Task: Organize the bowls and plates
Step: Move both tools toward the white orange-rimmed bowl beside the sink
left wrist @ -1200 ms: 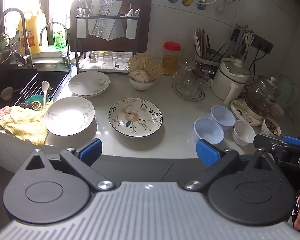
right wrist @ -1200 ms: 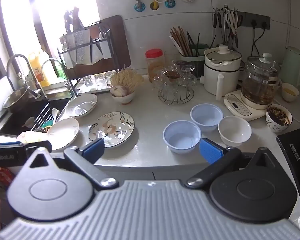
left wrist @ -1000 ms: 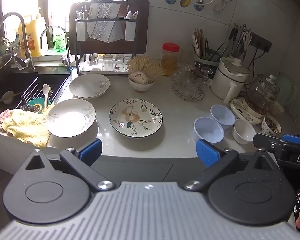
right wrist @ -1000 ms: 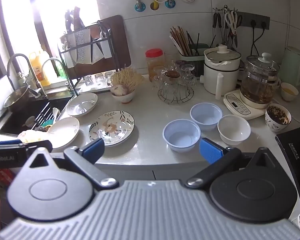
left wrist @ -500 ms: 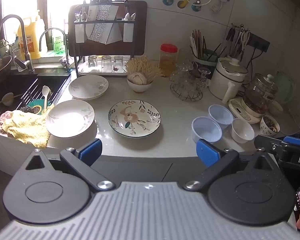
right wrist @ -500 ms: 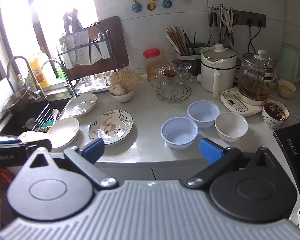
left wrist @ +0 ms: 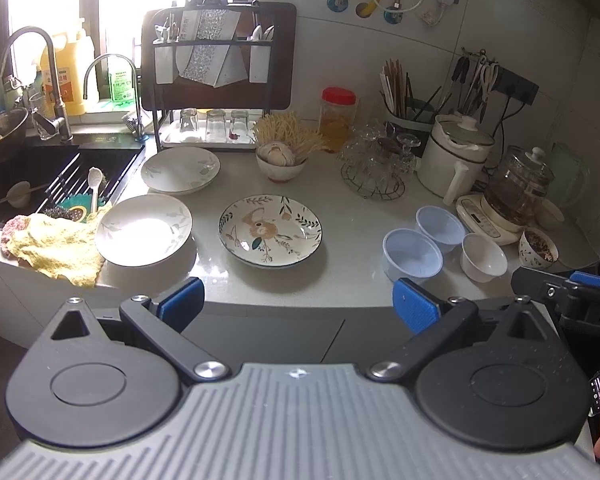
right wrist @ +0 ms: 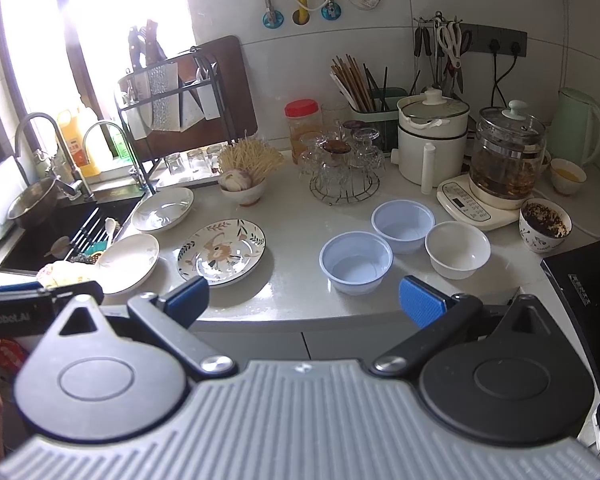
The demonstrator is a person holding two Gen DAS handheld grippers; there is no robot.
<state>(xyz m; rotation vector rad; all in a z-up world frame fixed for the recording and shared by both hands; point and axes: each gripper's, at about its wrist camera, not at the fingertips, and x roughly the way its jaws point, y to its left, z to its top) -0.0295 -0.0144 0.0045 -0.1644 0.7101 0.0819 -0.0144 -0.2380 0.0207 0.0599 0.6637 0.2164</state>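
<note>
On the white counter lie a flower-patterned plate (left wrist: 271, 231) (right wrist: 222, 251), a white plate (left wrist: 143, 229) (right wrist: 129, 257) near the front edge by the sink, and another white plate (left wrist: 180, 170) (right wrist: 162, 209) behind it. To the right stand two pale blue bowls (left wrist: 412, 249) (left wrist: 440, 224) (right wrist: 356, 261) (right wrist: 403, 220) and a white bowl (left wrist: 483, 257) (right wrist: 457, 249). My left gripper (left wrist: 296, 305) and right gripper (right wrist: 305, 298) are both open and empty, held back from the counter's front edge.
A black sink (left wrist: 40, 176) with a yellow cloth (left wrist: 56, 244) is at the left. A knife and glass rack (left wrist: 216, 80), a garlic bowl (left wrist: 281, 162), a glass stand (left wrist: 374, 168), a white pot (left wrist: 456, 160), a glass kettle (left wrist: 518, 192) and a filled cup (right wrist: 544, 226) line the back and right.
Both grippers have drifted slightly back and up from the counter, so the dishes look a little smaller. Nothing on the counter has moved. Both stay open.
</note>
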